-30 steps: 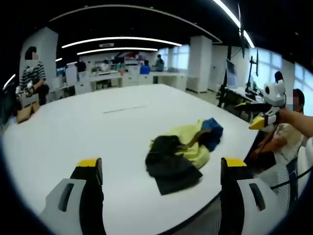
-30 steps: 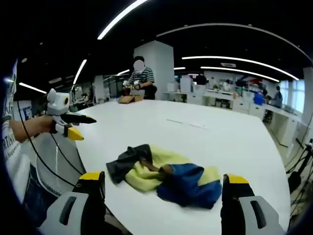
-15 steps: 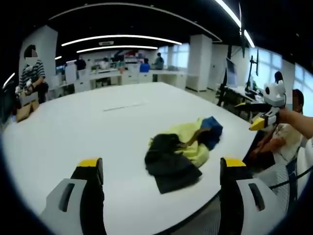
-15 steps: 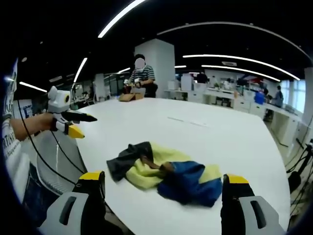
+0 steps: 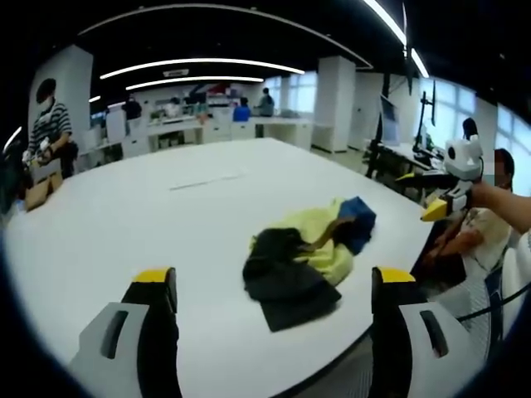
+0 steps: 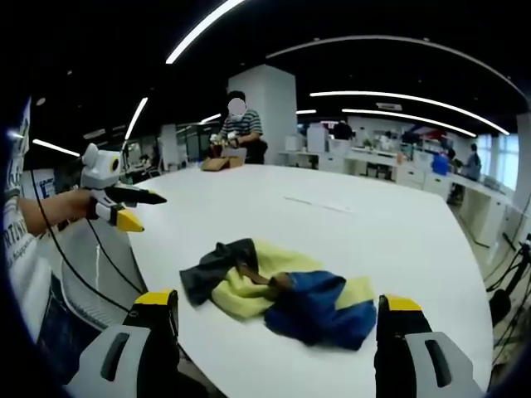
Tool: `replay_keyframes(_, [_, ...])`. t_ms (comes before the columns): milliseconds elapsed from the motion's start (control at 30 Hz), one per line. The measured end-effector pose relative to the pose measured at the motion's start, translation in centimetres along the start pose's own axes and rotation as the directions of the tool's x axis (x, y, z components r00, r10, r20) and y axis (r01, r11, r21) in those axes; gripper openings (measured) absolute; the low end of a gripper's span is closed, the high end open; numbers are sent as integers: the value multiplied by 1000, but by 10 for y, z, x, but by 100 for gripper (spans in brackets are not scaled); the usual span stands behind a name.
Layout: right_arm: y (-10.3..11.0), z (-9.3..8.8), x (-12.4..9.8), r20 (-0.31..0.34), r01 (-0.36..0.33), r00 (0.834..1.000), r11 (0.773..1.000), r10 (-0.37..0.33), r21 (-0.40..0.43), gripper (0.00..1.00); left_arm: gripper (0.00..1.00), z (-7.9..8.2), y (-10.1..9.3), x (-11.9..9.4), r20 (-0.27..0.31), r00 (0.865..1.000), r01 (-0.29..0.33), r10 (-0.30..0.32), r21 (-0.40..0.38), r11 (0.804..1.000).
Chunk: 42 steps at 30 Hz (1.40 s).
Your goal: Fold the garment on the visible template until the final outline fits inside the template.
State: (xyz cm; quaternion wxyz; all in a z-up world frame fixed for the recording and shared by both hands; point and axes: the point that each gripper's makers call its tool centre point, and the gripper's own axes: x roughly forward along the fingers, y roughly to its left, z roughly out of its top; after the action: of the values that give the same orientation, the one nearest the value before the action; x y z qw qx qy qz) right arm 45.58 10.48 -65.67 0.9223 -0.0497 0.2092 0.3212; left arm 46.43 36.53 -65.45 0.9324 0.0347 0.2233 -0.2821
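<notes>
A crumpled garment [image 5: 307, 257] in yellow, black and blue lies near the edge of a large white table [image 5: 124, 224]. In the right gripper view the same garment [image 6: 282, 290] lies ahead, black part to the left, blue part to the right. My left gripper [image 5: 274, 286] is open, held above the table short of the garment, nothing between its jaws. My right gripper [image 6: 278, 311] is open too, hovering just short of the cloth. The left gripper [image 6: 124, 207] shows at the left of the right gripper view, and the right gripper [image 5: 444, 203] at the right of the left gripper view.
A thin pale line [image 5: 207, 180] marks the table beyond the garment. A person [image 6: 238, 133] stands at the far table end by a cardboard box [image 6: 216, 166]. A seated person [image 5: 473, 232] is beside the table edge. Desks and monitors fill the background.
Both views have shifted very slightly; the garment and the open grippers stand as before.
</notes>
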Motion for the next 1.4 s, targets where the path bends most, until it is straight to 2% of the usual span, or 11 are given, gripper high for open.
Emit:
replay_keyframes(233, [2, -2, 4, -7, 3, 1000, 1000, -3, -27, 99, 93, 6, -5, 2, 7, 1000, 13, -13, 14, 1000])
replay_keyframes(433, [3, -2, 6, -1, -4, 1000, 1000, 4, -22, 99, 89, 4, -8, 3, 1, 1000, 31, -31, 23, 999])
replay_keyframes(733, [0, 0, 8, 20, -12, 1000, 1000, 13, -21, 92, 84, 2, -10, 6, -15, 998, 56, -56, 49, 997])
replay_keyframes(933, [-7, -1, 10, 21, -10, 1000, 1000, 10, -24, 84, 78, 2, -9, 11, -20, 998, 68, -66, 75, 995])
replay_keyframes(1167, [-18, -6, 15, -1, 6, 1000, 998, -6, -64, 64, 68, -3, -10, 21, -30, 996, 85, -83, 80, 993])
replay_keyframes(1400, [-26, -9, 26, -21, -1, 1000, 994, -1, -108, 52, 59, -5, -10, 37, -46, 993, 113, -110, 81, 990])
